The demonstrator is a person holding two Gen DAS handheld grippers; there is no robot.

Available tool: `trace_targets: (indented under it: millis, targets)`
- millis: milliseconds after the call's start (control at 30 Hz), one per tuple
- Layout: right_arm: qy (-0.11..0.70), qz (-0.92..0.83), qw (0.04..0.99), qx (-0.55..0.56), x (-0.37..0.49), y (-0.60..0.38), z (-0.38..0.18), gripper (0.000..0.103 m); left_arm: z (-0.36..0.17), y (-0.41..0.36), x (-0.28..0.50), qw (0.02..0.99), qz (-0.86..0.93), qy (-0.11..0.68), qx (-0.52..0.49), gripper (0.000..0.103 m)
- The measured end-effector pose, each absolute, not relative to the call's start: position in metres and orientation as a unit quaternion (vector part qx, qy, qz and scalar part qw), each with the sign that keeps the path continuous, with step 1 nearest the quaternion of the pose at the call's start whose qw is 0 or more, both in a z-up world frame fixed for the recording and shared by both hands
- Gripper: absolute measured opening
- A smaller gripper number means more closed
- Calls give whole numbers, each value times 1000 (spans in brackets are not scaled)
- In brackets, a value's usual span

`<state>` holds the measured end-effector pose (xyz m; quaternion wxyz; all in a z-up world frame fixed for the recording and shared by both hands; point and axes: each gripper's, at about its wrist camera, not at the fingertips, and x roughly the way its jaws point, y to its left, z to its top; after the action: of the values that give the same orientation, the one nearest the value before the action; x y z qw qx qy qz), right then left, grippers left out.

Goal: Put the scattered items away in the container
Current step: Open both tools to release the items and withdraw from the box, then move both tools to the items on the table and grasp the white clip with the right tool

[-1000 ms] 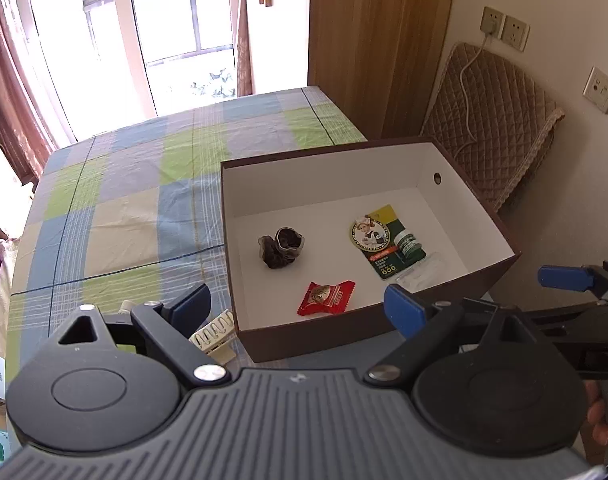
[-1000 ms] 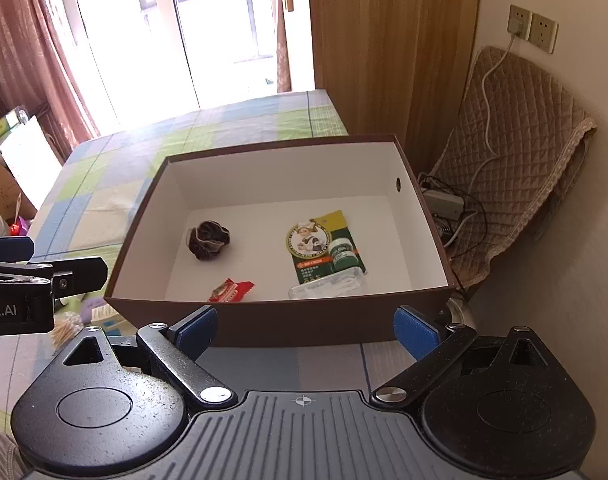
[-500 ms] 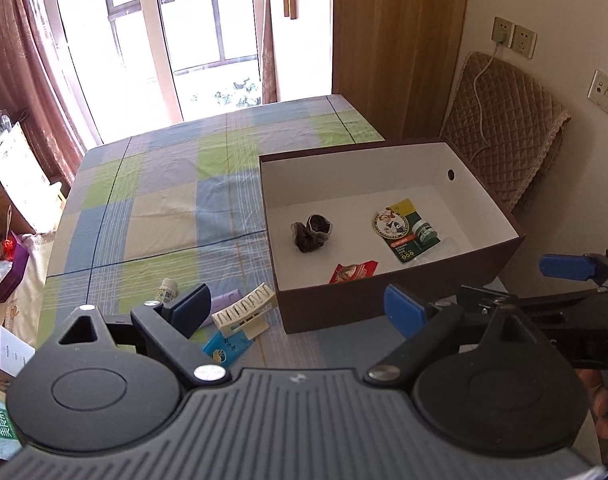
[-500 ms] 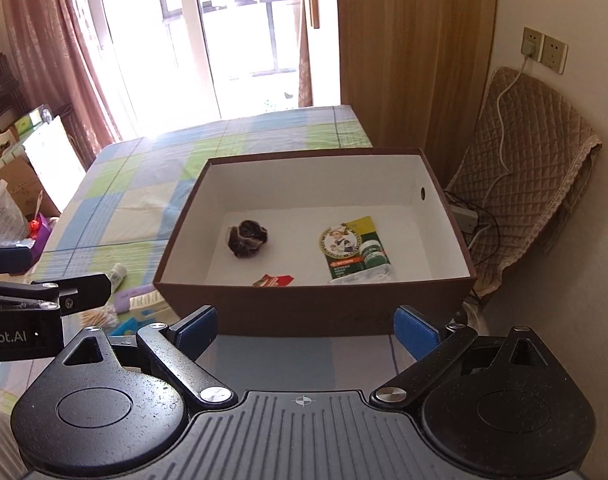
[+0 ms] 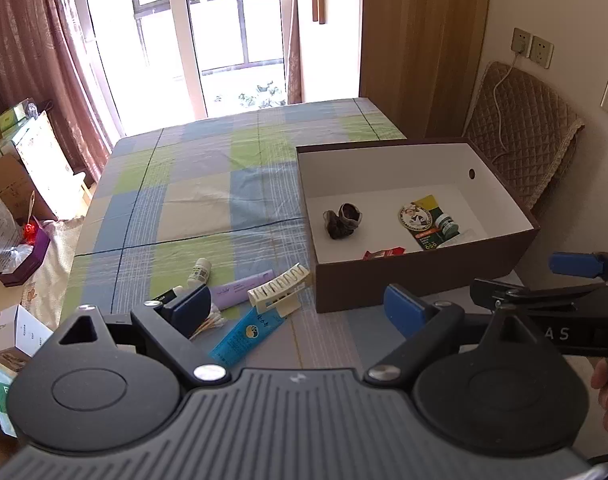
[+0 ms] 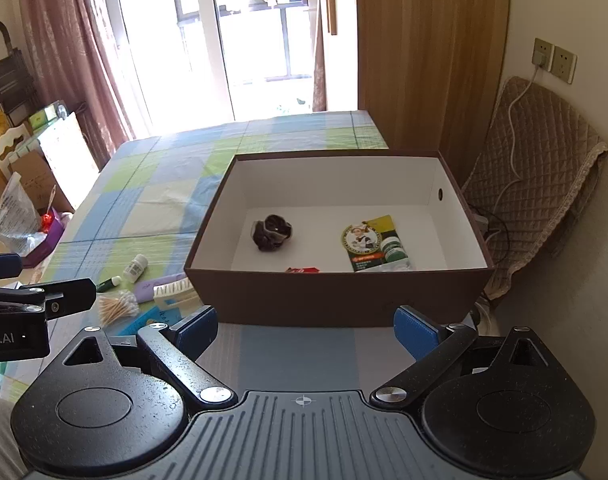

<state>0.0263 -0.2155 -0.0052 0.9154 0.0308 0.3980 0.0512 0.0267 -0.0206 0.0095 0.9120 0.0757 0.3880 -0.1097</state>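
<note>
Left gripper (image 5: pixel 297 306) and right gripper (image 6: pixel 306 330) both wide apart and empty, brown box (image 6: pixel 336 296) at the checked tablecloth's (image 5: pixel 207 200) right edge, tubes and cotton swabs (image 6: pixel 117 306) scattered just left of it

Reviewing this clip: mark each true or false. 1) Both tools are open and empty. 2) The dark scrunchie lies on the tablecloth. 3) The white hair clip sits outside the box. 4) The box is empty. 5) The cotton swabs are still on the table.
1) True: the left tool and right tool are both open, holding nothing.
2) False: the dark scrunchie lies inside the box.
3) True: the white hair clip rests on the tablecloth beside the box.
4) False: it holds the scrunchie, a green packet and a red wrapper.
5) True: the cotton swabs lie on the tablecloth.
</note>
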Motion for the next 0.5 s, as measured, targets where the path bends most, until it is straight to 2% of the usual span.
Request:
trace_targets:
  millis: [500]
  targets:
    - [400,129,905,71,22,-178,-34,99,-29,57,4,904,-38,421,68,93]
